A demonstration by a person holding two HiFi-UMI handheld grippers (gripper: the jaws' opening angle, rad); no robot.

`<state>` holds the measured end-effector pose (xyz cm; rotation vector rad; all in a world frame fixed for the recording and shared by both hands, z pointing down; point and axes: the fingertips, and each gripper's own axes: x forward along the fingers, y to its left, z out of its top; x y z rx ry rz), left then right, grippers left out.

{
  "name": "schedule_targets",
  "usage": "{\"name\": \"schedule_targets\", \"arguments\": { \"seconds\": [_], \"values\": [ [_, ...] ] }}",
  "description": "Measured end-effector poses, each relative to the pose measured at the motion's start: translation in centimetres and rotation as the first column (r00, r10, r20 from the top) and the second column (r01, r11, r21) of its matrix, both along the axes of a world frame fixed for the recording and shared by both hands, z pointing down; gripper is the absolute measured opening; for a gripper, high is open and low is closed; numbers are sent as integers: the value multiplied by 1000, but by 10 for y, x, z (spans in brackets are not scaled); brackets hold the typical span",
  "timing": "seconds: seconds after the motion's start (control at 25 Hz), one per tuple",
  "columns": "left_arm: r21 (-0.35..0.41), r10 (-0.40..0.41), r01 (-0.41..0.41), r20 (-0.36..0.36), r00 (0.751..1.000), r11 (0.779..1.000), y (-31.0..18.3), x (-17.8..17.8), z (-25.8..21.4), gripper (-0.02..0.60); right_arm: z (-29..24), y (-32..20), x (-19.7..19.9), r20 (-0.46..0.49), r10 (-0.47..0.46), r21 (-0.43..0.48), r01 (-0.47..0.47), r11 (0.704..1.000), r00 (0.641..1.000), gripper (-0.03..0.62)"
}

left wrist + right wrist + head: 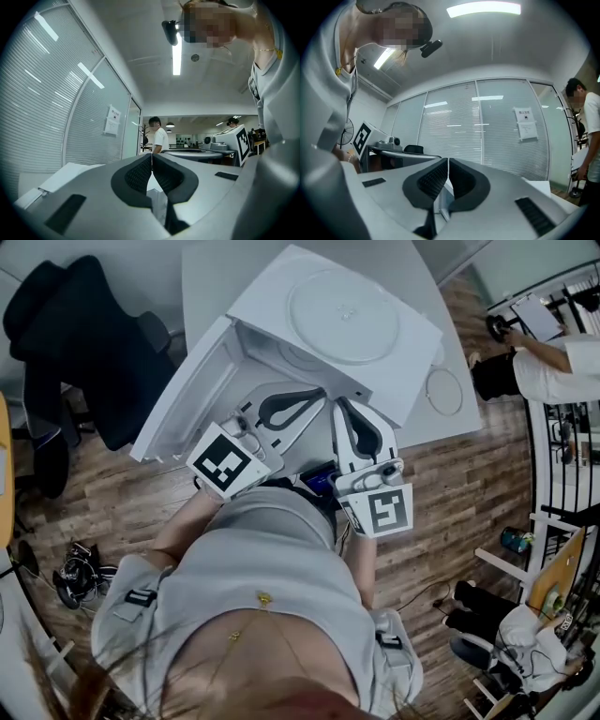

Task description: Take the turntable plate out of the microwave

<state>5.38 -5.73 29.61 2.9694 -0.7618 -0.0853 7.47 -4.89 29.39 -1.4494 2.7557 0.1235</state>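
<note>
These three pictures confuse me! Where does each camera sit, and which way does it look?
Head view: on the person's head, looking steeply down at the white microwave; chest, arms, left gripper, right gripper show.
Left gripper view: rides that gripper, looking level along its shut jaws; torso at right.
Right gripper view: same on its gripper, shut jaws; torso at left.
Shared: both gripper views catch the paper notice on the glass wall.
</note>
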Motion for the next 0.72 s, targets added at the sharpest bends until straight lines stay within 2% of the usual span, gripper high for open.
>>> {"name": "schedule_targets", "arguments": {
  "seconds": [0.28, 0.44, 0.72],
  "values": [
    [-10, -6, 6, 1, 1000, 1000, -3, -2, 3, 34, 3, -4, -2, 7, -7, -13, 7, 1000, 1000, 17],
    [1, 4, -4, 28, 1000, 1000, -4, -4, 7, 34, 4, -4, -2, -5, -6, -18, 6, 1000, 1000, 15],
    [-9, 1, -1, 23, 1000, 1000, -5, -4, 10, 34, 8, -3, -2, -10, -4, -28, 4, 1000, 1000, 15]
  ]
}}
